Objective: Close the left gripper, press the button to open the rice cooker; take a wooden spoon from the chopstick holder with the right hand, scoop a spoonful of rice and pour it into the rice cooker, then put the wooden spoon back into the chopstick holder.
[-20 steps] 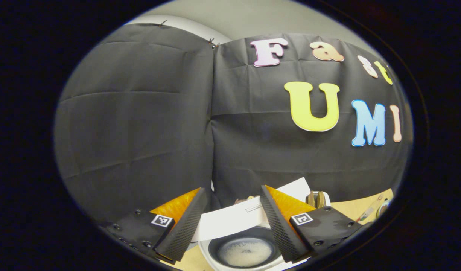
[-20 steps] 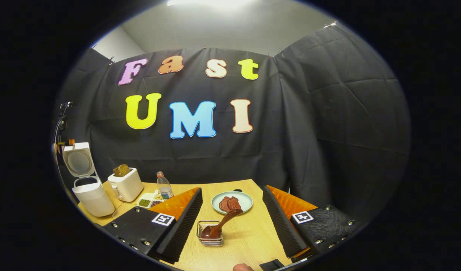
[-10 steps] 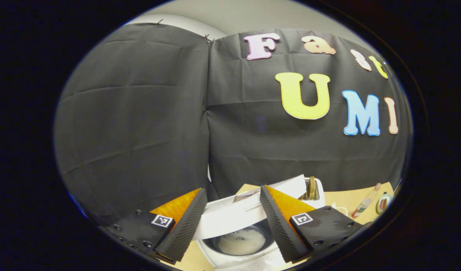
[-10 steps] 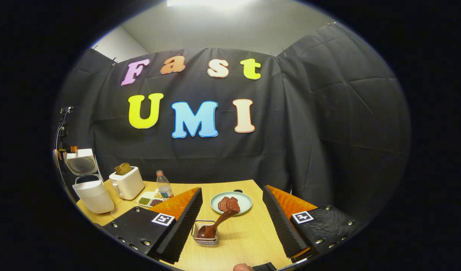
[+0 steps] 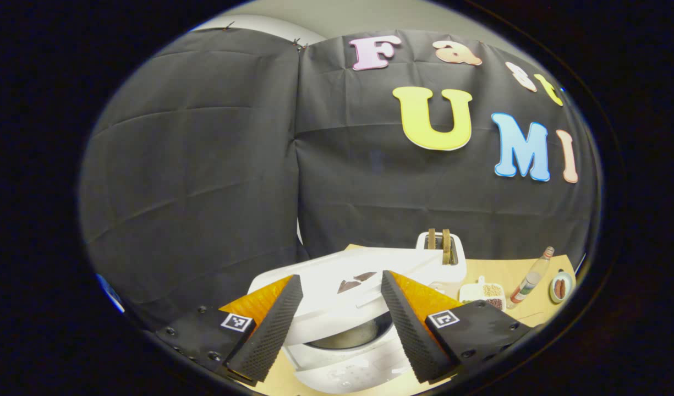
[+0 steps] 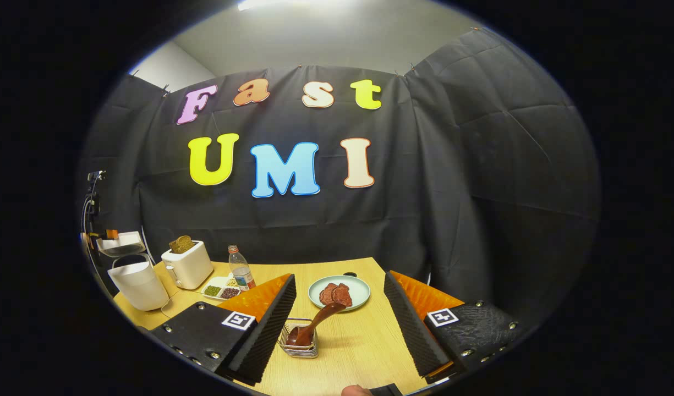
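Wide apart and empty, the left gripper (image 5: 337, 324) is seen at the bottom of the left gripper view, its two fingers framing the rice cooker (image 5: 348, 352) just beyond them. The cooker's lid (image 5: 348, 297) is caught partly lowered over the pot, with a dark gap left beneath it through which a little pale rice can be made out. Nothing is touched by either finger. The gripper is held close over the cooker and pointed forward and slightly down, so that the cooker's opening sits between the fingers. Behind the cooker, to the right, a toaster (image 5: 441, 256) with bread in its slots is seen, then a divided dish of grains (image 5: 486, 292) and a bottle (image 5: 532, 275) farther right on the table (image 5: 507, 272).

In the right gripper view, the right gripper (image 6: 339, 327) is likewise spread wide and nothing is held in it. Between its fingers, near on the table, the wire chopstick holder (image 6: 299, 345) stands with the wooden spoon (image 6: 314, 324) resting in it, bowl down and handle leaning up toward the far right. It is judged that the spoon has been left angled this way so the handle can be taken from above. A plate with dark food (image 6: 339, 292) lies just beyond. The gripper is held level, well back from the holder, aimed across the table. The rice cooker is seen far left, its lid tipped low.
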